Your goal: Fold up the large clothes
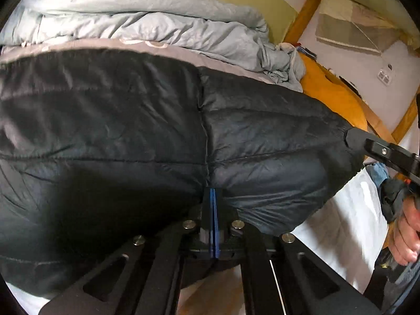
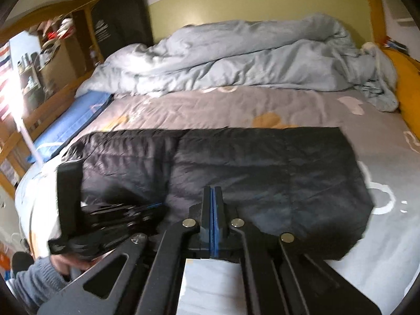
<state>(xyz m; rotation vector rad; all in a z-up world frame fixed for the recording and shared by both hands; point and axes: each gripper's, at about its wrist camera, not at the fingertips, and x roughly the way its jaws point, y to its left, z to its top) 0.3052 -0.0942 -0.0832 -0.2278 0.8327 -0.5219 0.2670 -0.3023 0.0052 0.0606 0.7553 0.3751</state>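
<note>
Black quilted jacket point(image 2: 236, 173) lay across the bed's point(image 2: 388, 249) near edge, partly folded; left claw point(image 1: 213, 191) and right claw point(image 2: 213, 191) pressed together at its hem, gripping uncertain; next fold needed a firm pinch

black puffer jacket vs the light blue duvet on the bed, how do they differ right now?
Colour: the black puffer jacket is dark with stitched quilting; the light blue duvet is pale and unquilted.
Pose: the jacket lies spread fairly flat; the duvet is crumpled in a heap.
Place: the jacket is at the near edge by both grippers; the duvet sits far back against the headboard.
Shared: both rest on the grey patterned bed sheet.
</note>
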